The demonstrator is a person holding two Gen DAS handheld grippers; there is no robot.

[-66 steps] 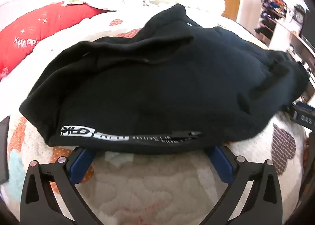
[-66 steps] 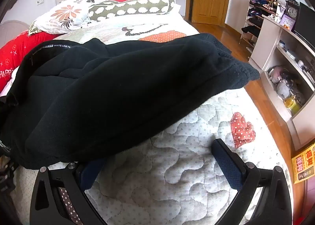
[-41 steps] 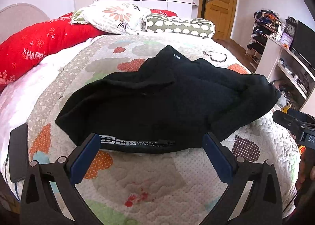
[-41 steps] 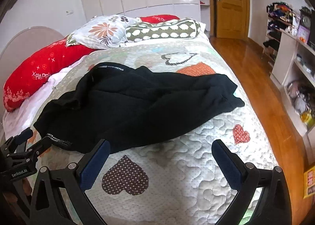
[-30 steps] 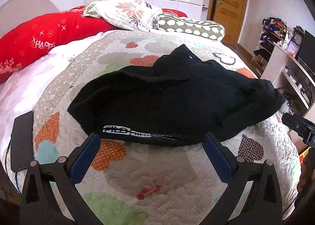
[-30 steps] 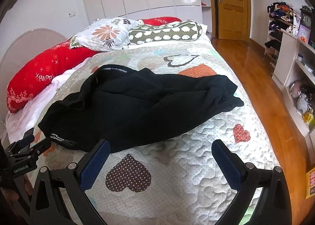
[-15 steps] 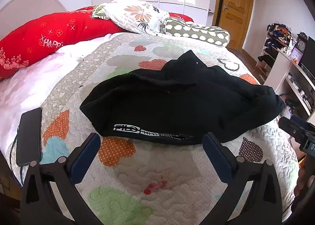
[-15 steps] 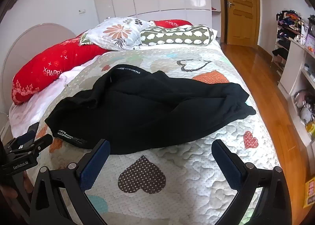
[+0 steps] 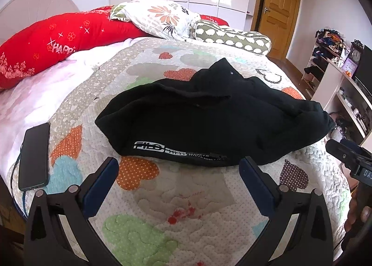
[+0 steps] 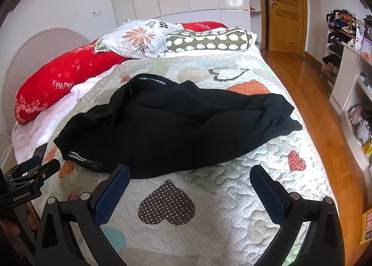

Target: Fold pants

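On the quilt (image 10: 232, 196) pants (image 10: 174, 126) lie released, both claws apparently withdrawn.

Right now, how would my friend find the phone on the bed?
Start at the big bed with the heart-patterned quilt. Go to its edge, left of the black pants. The phone is the flat dark rectangle there, lying apart from the pants.

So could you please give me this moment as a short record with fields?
pants: black, rumpled, spread across the quilt, not neatly folded
left claw: open, empty, off the pants
right claw: open, empty, off the pants
phone: on the bed's left edge
pillows: at the headboard end
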